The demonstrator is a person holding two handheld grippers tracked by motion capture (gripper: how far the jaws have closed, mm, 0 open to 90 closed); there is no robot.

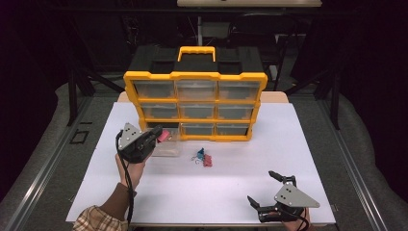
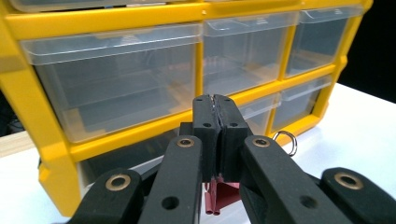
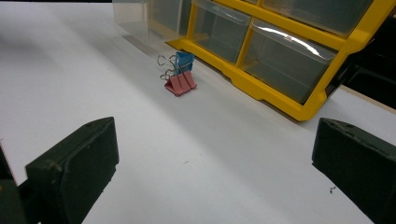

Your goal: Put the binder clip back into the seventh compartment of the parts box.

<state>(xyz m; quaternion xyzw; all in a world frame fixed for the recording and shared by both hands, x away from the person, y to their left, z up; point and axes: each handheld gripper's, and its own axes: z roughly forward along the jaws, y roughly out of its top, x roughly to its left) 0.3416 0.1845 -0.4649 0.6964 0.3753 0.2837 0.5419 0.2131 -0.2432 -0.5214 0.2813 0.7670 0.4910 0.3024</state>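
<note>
— Counted the drawers yet?

— Nine clear drawers in the yellow organizer (image 1: 195,103), three rows of three. Bottom-left slot standing vacant, with one clear drawer (image 1: 167,144) pulled out onto the white table (image 1: 231,192) just in front of that slot. Black case with a yellow handle (image 1: 196,52) on top, behind the frame.

— And binder clips?

— Three in sight. One pink clip (image 2: 219,196) clamped in the left gripper (image 1: 155,135), jaws squeezed tight together on its wire handle, the clip body hanging below them; second wire loop poking out to the side. Held over the pulled-out drawer, close to the organizer's bottom row. Two more resting on the table: a blue clip (image 3: 183,61) and a second pink clip (image 3: 181,82), touching each other, near the middle, a little way off the organizer's front edge.

— Grippers?

— Two. Right gripper (image 1: 263,190) down by the near right corner of the table, jaws spread wide, nothing between them, pointed toward the pair of clips. Well apart from the left one.

— Surface?

— White, matte, bare apart from the drawer and the clips; a strip of pale wood showing at the far edge behind the organizer.

— Room?

— Dim. Grey floor on either side, dark frames and stands behind, a plaid sleeve (image 1: 96,220) with a brown cuff coming in at lower left.
</note>
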